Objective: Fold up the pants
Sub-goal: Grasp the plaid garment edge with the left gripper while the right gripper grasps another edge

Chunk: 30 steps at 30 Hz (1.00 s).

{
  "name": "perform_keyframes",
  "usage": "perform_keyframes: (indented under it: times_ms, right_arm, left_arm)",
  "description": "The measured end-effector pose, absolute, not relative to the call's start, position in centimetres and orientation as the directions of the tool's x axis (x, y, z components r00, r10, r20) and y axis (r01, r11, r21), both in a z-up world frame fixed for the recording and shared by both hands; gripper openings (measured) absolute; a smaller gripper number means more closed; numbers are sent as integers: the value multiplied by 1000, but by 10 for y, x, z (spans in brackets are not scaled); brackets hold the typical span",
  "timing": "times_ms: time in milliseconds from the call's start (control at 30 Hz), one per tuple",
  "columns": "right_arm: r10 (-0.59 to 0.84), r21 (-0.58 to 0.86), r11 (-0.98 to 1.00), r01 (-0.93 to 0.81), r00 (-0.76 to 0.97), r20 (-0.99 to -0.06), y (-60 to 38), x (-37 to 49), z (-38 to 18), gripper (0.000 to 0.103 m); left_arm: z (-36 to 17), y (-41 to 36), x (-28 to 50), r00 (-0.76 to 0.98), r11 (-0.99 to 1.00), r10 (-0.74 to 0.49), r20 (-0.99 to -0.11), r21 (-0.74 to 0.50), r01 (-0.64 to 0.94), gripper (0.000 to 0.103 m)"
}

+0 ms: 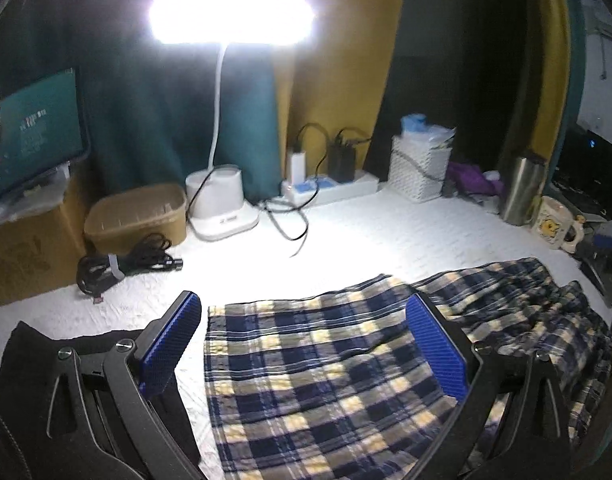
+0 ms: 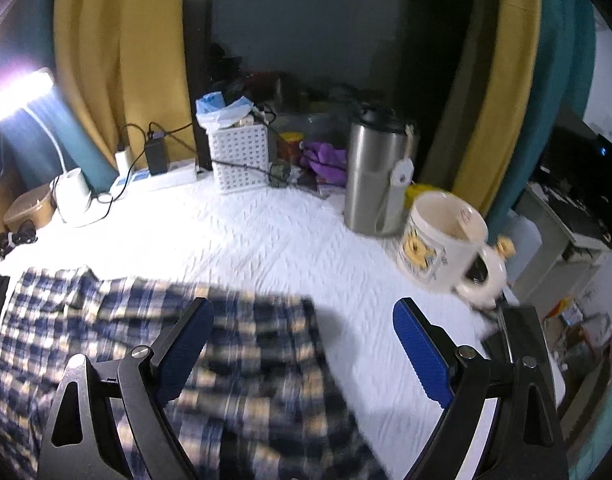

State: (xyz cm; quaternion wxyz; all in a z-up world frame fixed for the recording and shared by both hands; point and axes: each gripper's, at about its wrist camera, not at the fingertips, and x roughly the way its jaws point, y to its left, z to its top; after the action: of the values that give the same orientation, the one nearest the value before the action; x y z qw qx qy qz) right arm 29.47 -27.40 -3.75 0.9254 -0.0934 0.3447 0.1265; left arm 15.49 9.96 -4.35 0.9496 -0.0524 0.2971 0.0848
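Blue, white and yellow plaid pants (image 1: 314,364) lie spread on a white cloth-covered table (image 1: 386,232). My left gripper (image 1: 303,344) hovers open above their left end, blue pads wide apart with nothing between them. In the right wrist view the same plaid pants (image 2: 233,364) look blurred and reach from the left edge to below the middle. Over their right edge my right gripper (image 2: 303,350) hangs open, its left finger above the fabric and its right finger above bare white cloth.
A lit desk lamp (image 1: 221,204), tan box (image 1: 137,216), coiled black cable (image 1: 117,264), power strip (image 1: 330,188) and white basket (image 1: 420,172) line the back. A steel tumbler (image 2: 376,184) and mug (image 2: 442,236) stand at right. Black cloth (image 1: 29,364) lies at left.
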Motion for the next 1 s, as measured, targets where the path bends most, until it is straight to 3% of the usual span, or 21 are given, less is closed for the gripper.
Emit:
perform_keyframes:
  times_ms: [267,500,567,700,733,767,800,833,900,933,1000]
  right_arm:
    - [217,-33,939,-343,664,-716,-267,361,-60,92]
    - [281,53,910,-412,517,-808,-253,382,-115,91]
    - [304,77,895,-439,476,-825,-248,380,-127,77]
    - [295,37,882,-470,490,-820,-239,368,-133,62]
    - [300,34,878,-478,493,-816,-238,366,-132,46]
    - [303,33,876,-481,497,-813,-238,365,-131,30]
    - [305,35,877,-479,501,-810,-239,365,-130,30]
    - [301,31,881,-472,508,-807,-240,366,-130,28]
    - [268,-8,894,-449,549,-792,-245,367,-128,27]
    - [247,-31,903,-429,576,-779,-249,368,-125,27]
    - [247,-32,909,-416,598,-763,-252,373,-119,27]
  left_arm:
    - [-75,138,195,734,974,155,-661,-24,-226,101]
    - [-115,163,218,643,968,86,-761,-90,-236,100]
    - [-123,165,221,619,967,70,-783,-100,-236,93]
    - [-130,158,224,595,976,59,-802,-78,-202,90]
    - [-131,157,225,594,979,60,-802,-70,-193,90]
    - [-131,152,225,597,982,66,-800,-55,-182,79]
    - [-130,150,225,597,983,82,-798,-35,-182,64]
    - [-129,147,224,599,983,96,-795,-18,-182,56]
    - [-129,145,223,608,984,88,-789,-28,-178,14]
    - [-128,145,222,607,983,90,-790,-27,-180,7]
    - [-128,142,221,614,986,75,-786,-32,-162,6]
